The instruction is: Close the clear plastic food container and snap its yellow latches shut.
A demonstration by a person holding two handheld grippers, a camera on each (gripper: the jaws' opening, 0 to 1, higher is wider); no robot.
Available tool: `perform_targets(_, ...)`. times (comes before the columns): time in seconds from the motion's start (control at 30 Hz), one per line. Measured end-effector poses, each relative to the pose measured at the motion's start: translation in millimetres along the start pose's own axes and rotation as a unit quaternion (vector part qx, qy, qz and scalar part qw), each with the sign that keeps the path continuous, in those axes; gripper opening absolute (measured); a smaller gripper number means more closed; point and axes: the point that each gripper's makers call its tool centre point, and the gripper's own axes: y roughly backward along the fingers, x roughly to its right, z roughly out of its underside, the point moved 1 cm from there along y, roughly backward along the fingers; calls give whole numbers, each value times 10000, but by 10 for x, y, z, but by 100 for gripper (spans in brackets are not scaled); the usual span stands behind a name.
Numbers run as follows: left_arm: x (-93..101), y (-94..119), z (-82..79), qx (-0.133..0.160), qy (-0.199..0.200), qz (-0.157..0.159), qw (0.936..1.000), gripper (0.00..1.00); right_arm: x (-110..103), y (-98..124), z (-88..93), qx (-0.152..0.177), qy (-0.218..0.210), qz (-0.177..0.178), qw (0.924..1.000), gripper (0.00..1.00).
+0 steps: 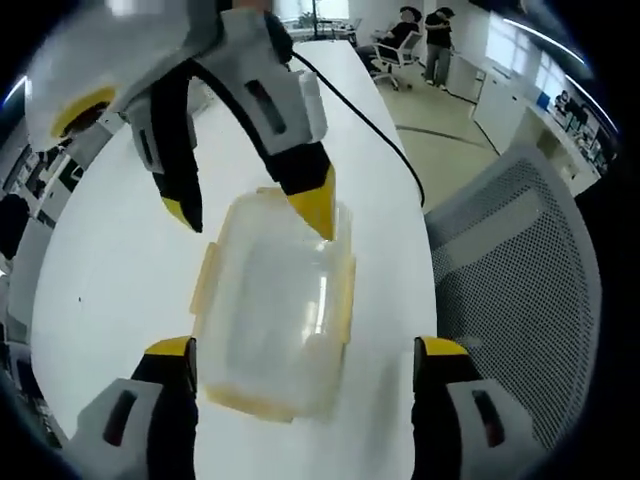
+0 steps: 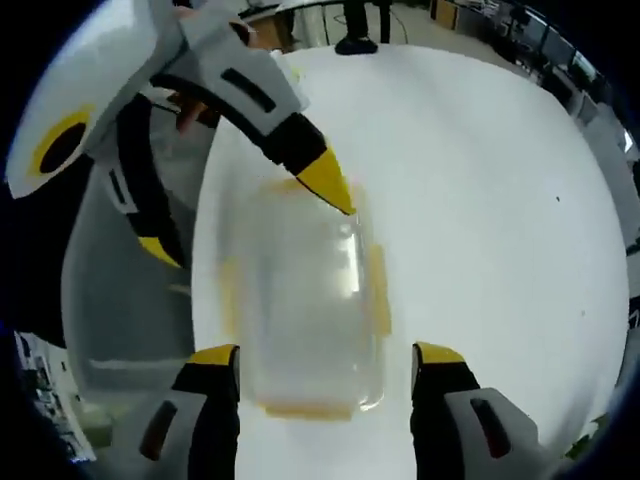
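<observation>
The container (image 1: 275, 310) lies lid-on on the white worktop (image 1: 110, 280) between both wide-open tools, left (image 1: 305, 375) and right (image 2: 325, 375), each apparently poised to press its yellow latches (image 1: 207, 280) shut

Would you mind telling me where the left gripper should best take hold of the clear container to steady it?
Probably across the near short end of the clear container, coming from above: it lies flat on the white table, and the left gripper already straddles that end, open.

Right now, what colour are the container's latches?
Yellow latches, clearest in the left gripper view.
</observation>
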Motion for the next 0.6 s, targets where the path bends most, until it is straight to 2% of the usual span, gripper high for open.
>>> perform_targets(0.13,-20,8,0,-15,-63,4,10000,94,-15,-10,5,77,133,99,9998,81)
perform_targets(0.17,-18,3,-3,-7,-64,22,10000,98,-25,-18,22,24,262,133,9996,84)
perform_targets(0.23,-22,-16,-25,47,-309,60,9995,99,-42,-35,41,-47,503,202,9985,88)
perform_targets(0.4,-33,-58,-3,-114,-231,153,9995,99,-102,-67,54,18,625,327,9975,91)
perform_targets(0.47,-66,-71,11,-205,-331,89,9992,99,-74,-73,85,-86,686,528,9962,90)
perform_targets(0.6,-133,-85,40,-353,-330,59,9988,99,-90,-91,106,-57,808,664,9945,91)
